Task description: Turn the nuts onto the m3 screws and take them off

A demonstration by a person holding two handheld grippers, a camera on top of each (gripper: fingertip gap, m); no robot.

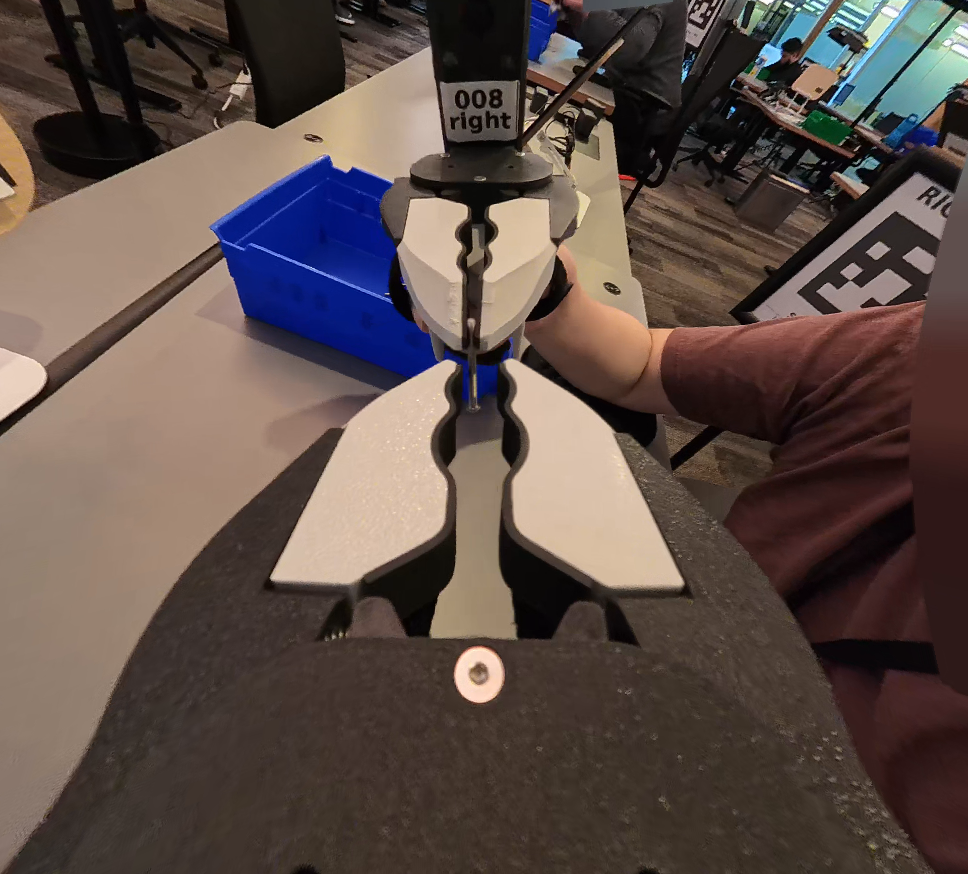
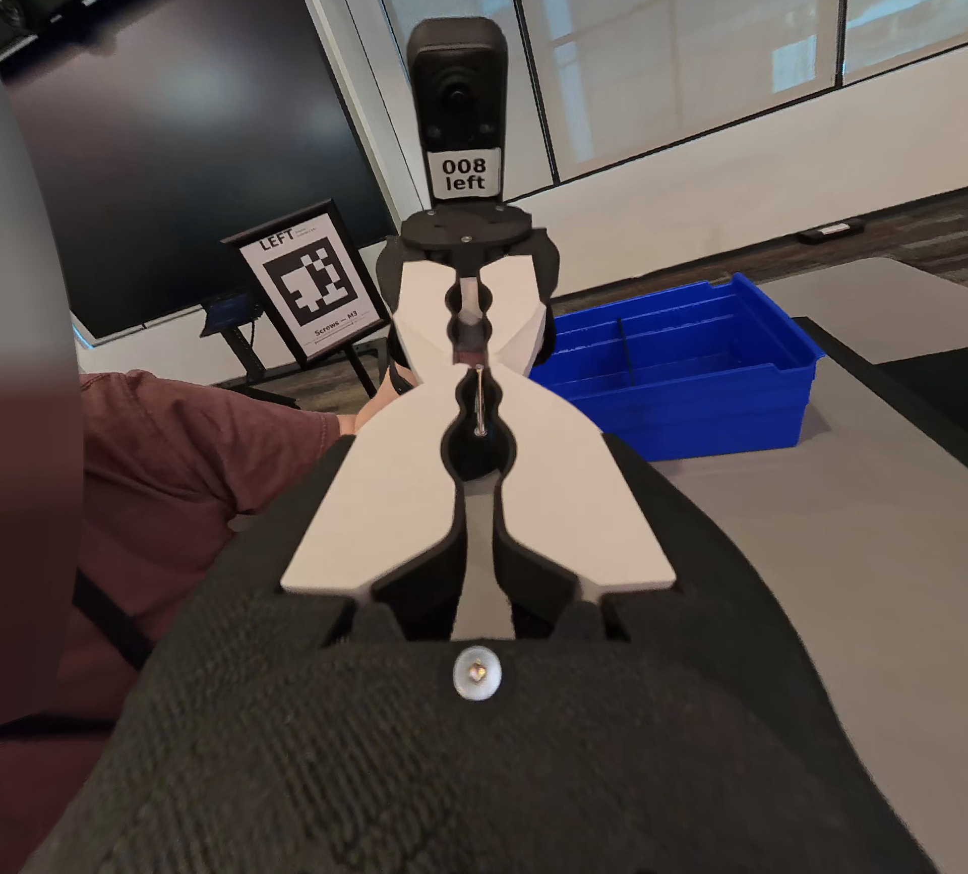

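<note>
My right gripper is shut on a thin metal screw that lies along the gap between its white fingers. In the left wrist view the right gripper faces me, and the screw sticks out of its tips. The screw's end, with a small bright bit on it, reaches between the fingertips of my left gripper. I cannot tell whether that bit is a nut. My left gripper's jaws stand a little apart around it. The left gripper also shows tip to tip in the right wrist view. Both are held above the grey table.
A blue divided bin stands on the table just behind the grippers and also shows in the right wrist view. A person's forearm and maroon sleeve are at the right. Framed marker signs stand on the floor beyond the table. Left and right tips are no more than a few centimetres apart.
</note>
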